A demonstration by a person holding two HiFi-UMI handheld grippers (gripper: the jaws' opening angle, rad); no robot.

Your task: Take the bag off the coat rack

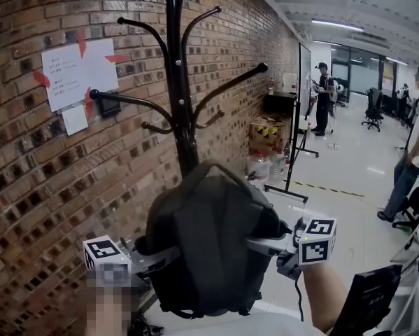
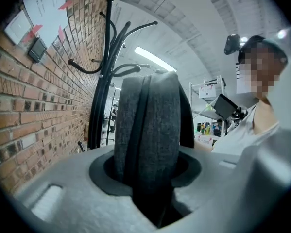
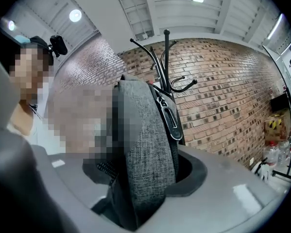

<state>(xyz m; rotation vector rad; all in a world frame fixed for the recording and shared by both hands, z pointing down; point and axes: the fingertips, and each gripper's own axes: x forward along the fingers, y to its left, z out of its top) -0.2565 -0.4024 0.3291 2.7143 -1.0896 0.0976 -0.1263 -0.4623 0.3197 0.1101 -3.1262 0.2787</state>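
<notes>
A dark grey backpack (image 1: 212, 243) is held up between my two grippers, in front of the lower pole of the black coat rack (image 1: 181, 82). Its top handle sits below the rack's curved hooks, and no hook passes through it. My left gripper (image 1: 153, 257) is shut on the bag's left side and my right gripper (image 1: 268, 246) on its right side. In the left gripper view the backpack (image 2: 147, 130) fills the gap between the jaws, with the coat rack (image 2: 104, 81) behind it. In the right gripper view the backpack (image 3: 145, 149) is likewise clamped, zip side up.
A brick wall (image 1: 48, 180) with taped papers (image 1: 80, 72) runs along the left. Boxes and bottles (image 1: 265, 135) and a whiteboard on a stand (image 1: 303, 103) stand beyond the rack. Two people (image 1: 324, 96) (image 1: 412, 152) stand on the open floor at right.
</notes>
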